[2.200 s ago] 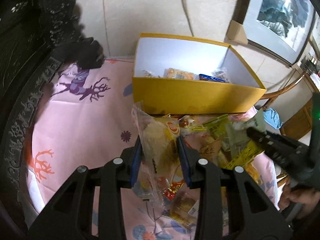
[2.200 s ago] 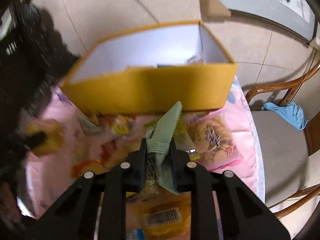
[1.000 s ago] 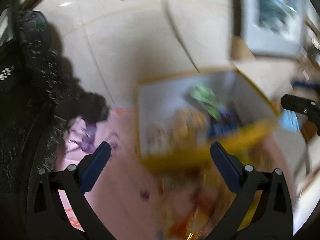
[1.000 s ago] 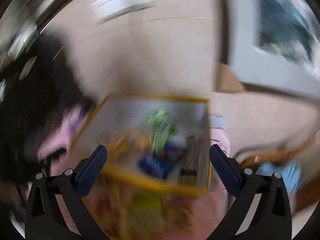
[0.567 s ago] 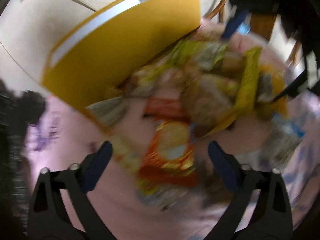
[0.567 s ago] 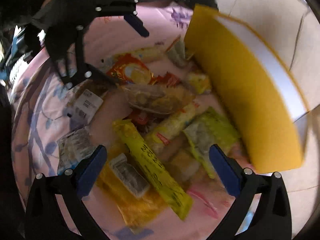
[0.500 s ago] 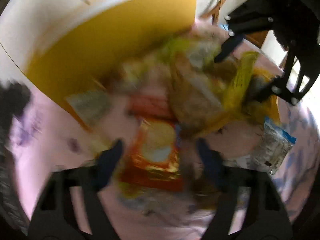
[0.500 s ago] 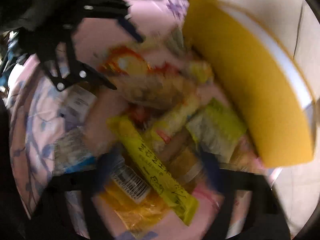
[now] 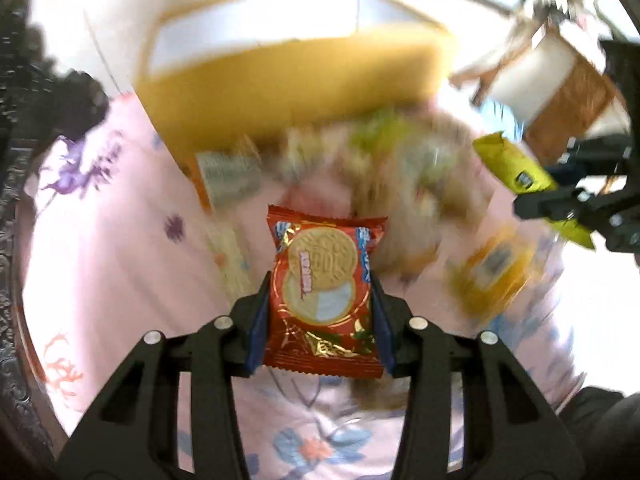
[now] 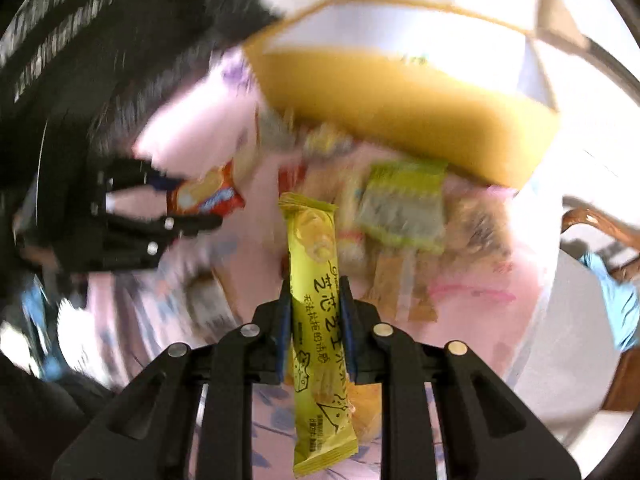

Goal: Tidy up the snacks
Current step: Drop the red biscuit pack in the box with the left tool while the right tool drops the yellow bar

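Note:
My left gripper (image 9: 320, 304) is shut on a red biscuit packet (image 9: 322, 292) and holds it above the pink tablecloth (image 9: 120, 260). My right gripper (image 10: 314, 312) is shut on a long yellow snack stick packet (image 10: 316, 300). That packet also shows at the right of the left wrist view (image 9: 516, 172). The red packet shows at the left of the right wrist view (image 10: 204, 196). The open yellow box (image 9: 296, 92) stands beyond both grippers, also in the right wrist view (image 10: 400, 108). A blurred pile of snack packets (image 10: 400, 216) lies in front of it.
A wooden chair (image 10: 592, 224) with a blue cloth (image 10: 616, 300) stands to the right of the table. Dark carved furniture (image 9: 16, 120) borders the table on the left. A tiled wall rises behind the box.
Both grippers were open over the snack pile half a second ago. Now the left is shut on the red biscuit packet and the right on the yellow stick packet, both lifted.

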A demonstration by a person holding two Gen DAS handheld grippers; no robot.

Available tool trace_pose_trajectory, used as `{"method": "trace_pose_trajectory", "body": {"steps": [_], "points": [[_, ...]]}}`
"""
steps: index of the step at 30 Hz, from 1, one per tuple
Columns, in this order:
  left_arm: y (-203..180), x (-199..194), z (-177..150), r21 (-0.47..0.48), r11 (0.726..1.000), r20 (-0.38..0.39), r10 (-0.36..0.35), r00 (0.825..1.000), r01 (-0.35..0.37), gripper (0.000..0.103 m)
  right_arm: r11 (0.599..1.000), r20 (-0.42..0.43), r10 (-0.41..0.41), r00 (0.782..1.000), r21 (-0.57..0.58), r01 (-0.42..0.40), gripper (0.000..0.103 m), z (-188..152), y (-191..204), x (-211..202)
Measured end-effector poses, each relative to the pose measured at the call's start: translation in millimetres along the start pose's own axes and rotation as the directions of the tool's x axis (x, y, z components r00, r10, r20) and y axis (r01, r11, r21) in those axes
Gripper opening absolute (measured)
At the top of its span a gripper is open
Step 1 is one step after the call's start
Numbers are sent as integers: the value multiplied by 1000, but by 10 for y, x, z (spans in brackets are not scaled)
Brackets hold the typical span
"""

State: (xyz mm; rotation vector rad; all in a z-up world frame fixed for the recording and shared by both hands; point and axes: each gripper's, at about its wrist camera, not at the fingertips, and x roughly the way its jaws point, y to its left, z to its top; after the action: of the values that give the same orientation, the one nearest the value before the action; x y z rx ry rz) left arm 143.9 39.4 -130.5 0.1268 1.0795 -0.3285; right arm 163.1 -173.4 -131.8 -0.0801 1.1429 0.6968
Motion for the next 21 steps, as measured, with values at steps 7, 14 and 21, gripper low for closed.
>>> {"method": "trace_pose_trajectory", "body": {"steps": [7,14,21], "points": [[180,-436,1075,-94,990,204,119,972,-101,44,990,230,-10,973,142,-23,21,888,-347,-539],[309,-113,1870,-127,981,216,173,961,-148,44,971,229,-78,970,240,21,21,1652,-741,-214],[330,309,1799,-136,959,168,270,948,-249,101,961,199,-165,966,251,113,98,1714,-822,51]]}}
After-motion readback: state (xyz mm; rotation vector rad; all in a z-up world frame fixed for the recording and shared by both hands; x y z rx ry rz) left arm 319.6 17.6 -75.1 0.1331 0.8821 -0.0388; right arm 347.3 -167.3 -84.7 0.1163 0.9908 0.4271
